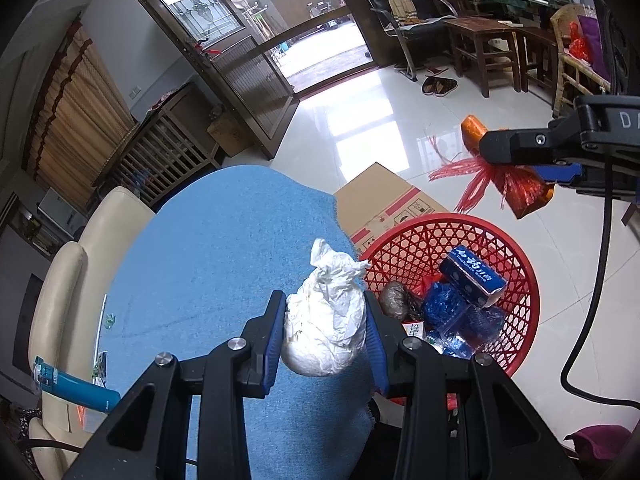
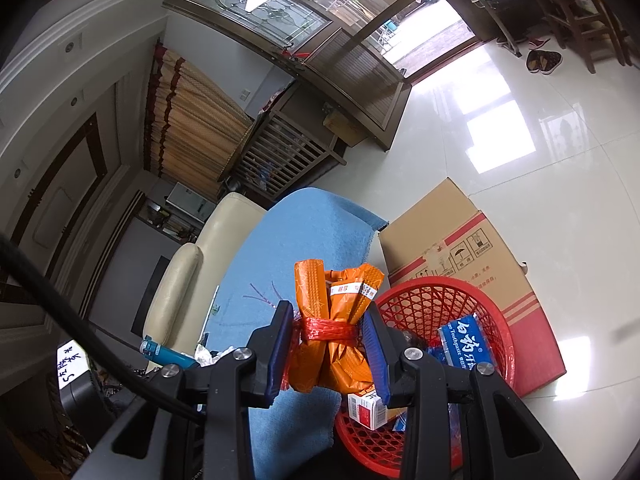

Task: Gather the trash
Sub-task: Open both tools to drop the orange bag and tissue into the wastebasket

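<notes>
Left gripper squeezing a crumpled white paper ball, twisted tip pointing to 12 o'clock, over the blue fuzzy mat, right gripper gripping an orange wrapper bundle tied with red string, standing upright, red plastic mesh basket of trash at 3 o'clock, brown cardboard box lying behind it.

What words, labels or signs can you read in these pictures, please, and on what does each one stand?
"Toothpaste", beside large white Chinese characters I cannot read: blue toothpaste box in the red basket.
"D": black body of the right tongs, rest cut off.
Handling pictograms with tiny captions: cardboard box, too small.
Handwritten characters: white note, illegible.
Print on the orange packet's tape and the small red-and-white box: blurred.
</notes>
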Motion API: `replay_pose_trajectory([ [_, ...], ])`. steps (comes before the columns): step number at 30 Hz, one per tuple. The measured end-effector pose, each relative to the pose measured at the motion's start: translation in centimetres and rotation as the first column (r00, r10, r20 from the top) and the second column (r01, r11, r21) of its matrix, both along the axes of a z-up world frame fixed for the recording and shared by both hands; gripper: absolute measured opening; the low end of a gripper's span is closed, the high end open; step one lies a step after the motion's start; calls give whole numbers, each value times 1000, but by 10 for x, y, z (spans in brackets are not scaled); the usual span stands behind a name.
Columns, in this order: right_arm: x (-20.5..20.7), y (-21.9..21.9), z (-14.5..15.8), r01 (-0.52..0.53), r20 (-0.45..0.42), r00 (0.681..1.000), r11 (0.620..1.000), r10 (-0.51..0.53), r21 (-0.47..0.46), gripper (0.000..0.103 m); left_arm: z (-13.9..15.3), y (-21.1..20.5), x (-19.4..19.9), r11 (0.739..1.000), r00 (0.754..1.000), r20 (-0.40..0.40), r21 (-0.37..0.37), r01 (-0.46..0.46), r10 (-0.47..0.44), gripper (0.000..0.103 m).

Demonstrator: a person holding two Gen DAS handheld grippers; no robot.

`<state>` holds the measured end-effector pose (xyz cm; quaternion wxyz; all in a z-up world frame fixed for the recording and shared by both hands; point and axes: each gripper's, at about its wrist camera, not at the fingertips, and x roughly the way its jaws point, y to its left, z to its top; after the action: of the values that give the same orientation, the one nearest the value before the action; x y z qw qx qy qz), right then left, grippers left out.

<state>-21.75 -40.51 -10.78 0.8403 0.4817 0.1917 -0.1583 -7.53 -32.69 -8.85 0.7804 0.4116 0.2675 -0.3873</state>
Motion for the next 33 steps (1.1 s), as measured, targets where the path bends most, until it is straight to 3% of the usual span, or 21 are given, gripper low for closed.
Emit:
replay_pose_trajectory([
  [15, 5, -3, -7, -9, -14, 1000, 1000, 9, 19, 38, 2, -2, 1, 999, 999, -45, -50, 17, -19, 43],
  [22, 5, -3, -5, -9, -16, 1000, 1000, 10, 15, 39, 4, -2, 1, 998, 999, -29, -63, 14, -16, 64],
  [33, 4, -3, -7, -16, -20, 1000, 1000, 16, 24, 40, 5, 6, 8, 998, 999, -3, -58, -36, 36, 76],
])
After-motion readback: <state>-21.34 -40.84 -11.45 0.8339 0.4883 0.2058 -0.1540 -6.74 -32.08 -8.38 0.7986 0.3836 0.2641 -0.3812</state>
